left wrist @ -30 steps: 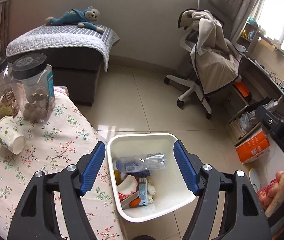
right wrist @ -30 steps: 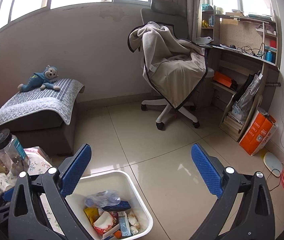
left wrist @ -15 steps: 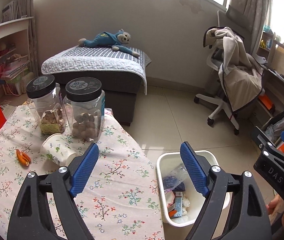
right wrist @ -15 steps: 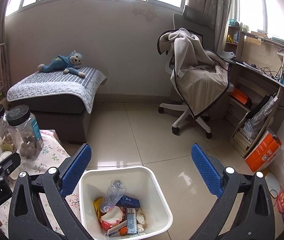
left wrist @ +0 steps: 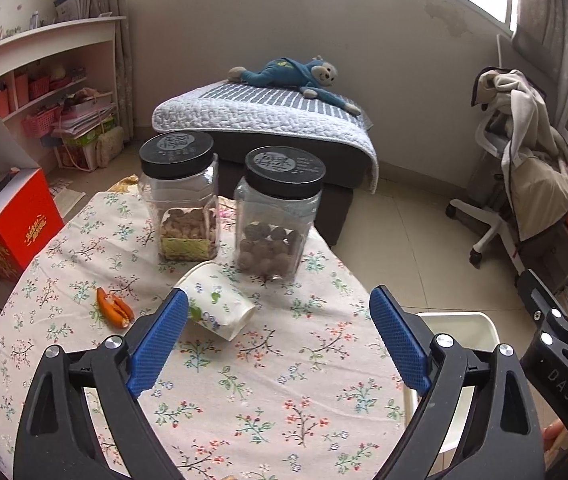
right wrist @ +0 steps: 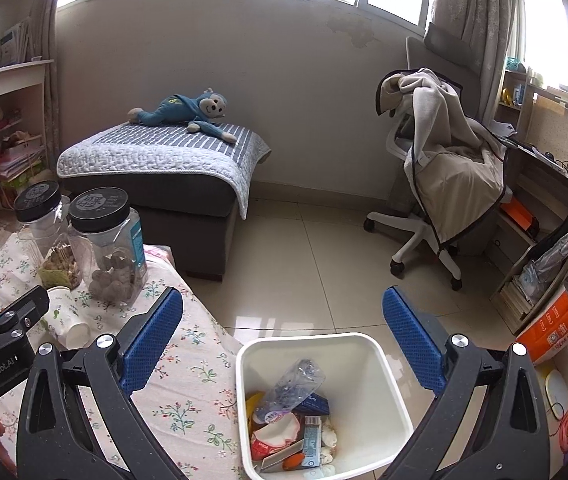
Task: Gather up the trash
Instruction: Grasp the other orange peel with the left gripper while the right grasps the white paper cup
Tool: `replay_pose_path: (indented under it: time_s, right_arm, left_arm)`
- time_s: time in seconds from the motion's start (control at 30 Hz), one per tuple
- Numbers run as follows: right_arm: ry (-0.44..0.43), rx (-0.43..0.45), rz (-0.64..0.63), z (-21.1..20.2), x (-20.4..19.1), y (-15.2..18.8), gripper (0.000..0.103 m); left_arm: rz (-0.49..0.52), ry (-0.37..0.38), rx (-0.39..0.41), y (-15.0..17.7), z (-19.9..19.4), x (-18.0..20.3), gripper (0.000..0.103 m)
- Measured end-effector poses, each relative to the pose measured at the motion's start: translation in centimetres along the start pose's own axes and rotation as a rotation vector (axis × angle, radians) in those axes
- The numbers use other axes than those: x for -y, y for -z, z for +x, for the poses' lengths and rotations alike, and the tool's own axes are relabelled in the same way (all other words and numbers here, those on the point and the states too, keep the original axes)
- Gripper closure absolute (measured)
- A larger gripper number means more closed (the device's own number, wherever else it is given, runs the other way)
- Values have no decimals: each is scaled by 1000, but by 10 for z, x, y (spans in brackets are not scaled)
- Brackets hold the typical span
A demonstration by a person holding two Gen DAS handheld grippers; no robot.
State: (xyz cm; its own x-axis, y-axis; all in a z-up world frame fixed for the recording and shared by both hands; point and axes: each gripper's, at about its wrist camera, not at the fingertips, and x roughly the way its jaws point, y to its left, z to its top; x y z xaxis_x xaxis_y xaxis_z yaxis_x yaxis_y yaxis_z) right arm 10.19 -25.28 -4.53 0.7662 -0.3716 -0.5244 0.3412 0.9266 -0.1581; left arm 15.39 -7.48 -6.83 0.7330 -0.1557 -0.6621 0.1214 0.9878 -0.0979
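Jaws apart, both grippers empty, left just widening; orange peel (left wrist: 114,307) only left view, bin contents (right wrist: 292,420) only right.

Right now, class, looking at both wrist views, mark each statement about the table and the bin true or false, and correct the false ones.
1. The white floral paper cup stands upright on the table. False: it lies on its side.
2. Both clear plastic jars have black lids on. True.
3. The white plastic trash bin is empty. False: it holds a crushed clear plastic bottle and other wrappers.
4. The left gripper holds nothing. True: its jaws have just been opening, with nothing between them.
5. An orange peel scrap lies on the flowered tablecloth. True.
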Motion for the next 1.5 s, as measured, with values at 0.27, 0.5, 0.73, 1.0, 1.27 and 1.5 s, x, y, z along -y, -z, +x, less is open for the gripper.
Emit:
replay_pose_path:
  time_s: [0.27, 0.5, 0.73, 1.0, 1.27, 1.5]
  right_arm:
    - [-83, -42, -44, 14, -52, 4, 7]
    - [-131, -113, -64, 35, -82, 8, 7]
    - [-150, -167, -109, 57, -106, 14, 7]
    - [-246, -203, -237, 72, -152, 27, 7]
    - [-415, -206, -430, 97, -221, 43, 7]
    - [-465, -282, -590, 123, -267, 56, 7]
  left_arm:
    - [-71, -250, -152, 7, 61, -100, 13]
    - [-215, -288, -307, 22, 120, -178, 16]
    - [-229, -230, -378, 29, 159, -176, 31]
    - [-109, -249, -349, 40, 148, -170, 81]
    - [-136, -214, -296, 31, 93, -200, 82]
    - [-119, -186, -234, 18, 55, -205, 82]
